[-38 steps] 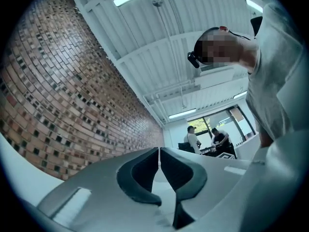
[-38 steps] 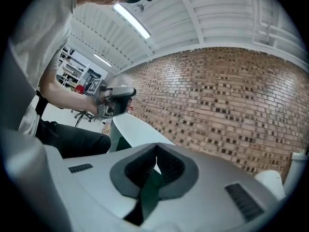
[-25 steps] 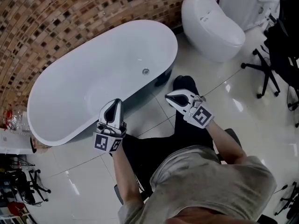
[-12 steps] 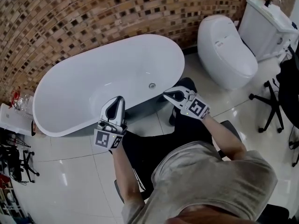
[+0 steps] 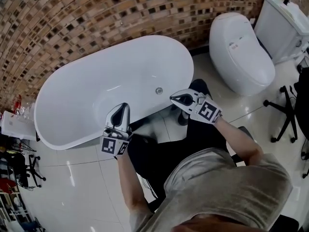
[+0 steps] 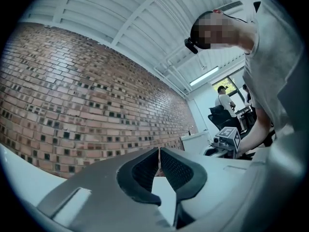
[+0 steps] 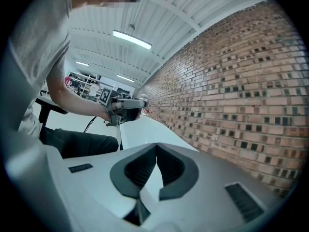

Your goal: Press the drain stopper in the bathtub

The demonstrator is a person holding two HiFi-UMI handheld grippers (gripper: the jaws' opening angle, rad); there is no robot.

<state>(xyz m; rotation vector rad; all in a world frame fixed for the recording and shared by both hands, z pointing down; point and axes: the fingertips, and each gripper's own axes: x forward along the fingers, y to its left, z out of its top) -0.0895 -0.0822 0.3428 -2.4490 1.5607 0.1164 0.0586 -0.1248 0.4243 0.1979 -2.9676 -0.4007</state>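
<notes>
A white oval bathtub (image 5: 72,95) stands against the brick wall. Its round metal drain stopper (image 5: 159,91) sits on the tub floor near the right end. My left gripper (image 5: 121,106) is shut and empty, its tip over the tub's near rim left of the stopper. My right gripper (image 5: 173,98) is also shut and empty, its tip at the near rim just right of and below the stopper. In the left gripper view the shut left gripper (image 6: 159,151) points at the brick wall. The right gripper view has the shut right gripper (image 7: 155,149) aimed along the tub (image 7: 145,132), with the left gripper (image 7: 123,108) beyond.
A white toilet (image 5: 244,57) with its cistern (image 5: 282,21) stands right of the tub. An office chair base (image 5: 289,115) is at the far right. The brick wall (image 5: 96,18) runs behind the tub. Clutter (image 5: 14,124) lies by the tub's left end. The floor is glossy tile.
The head view has shifted, so the tub and toilet now sit lower and farther right in frame. Both grippers stayed shut and kept close to the tub's near rim.
</notes>
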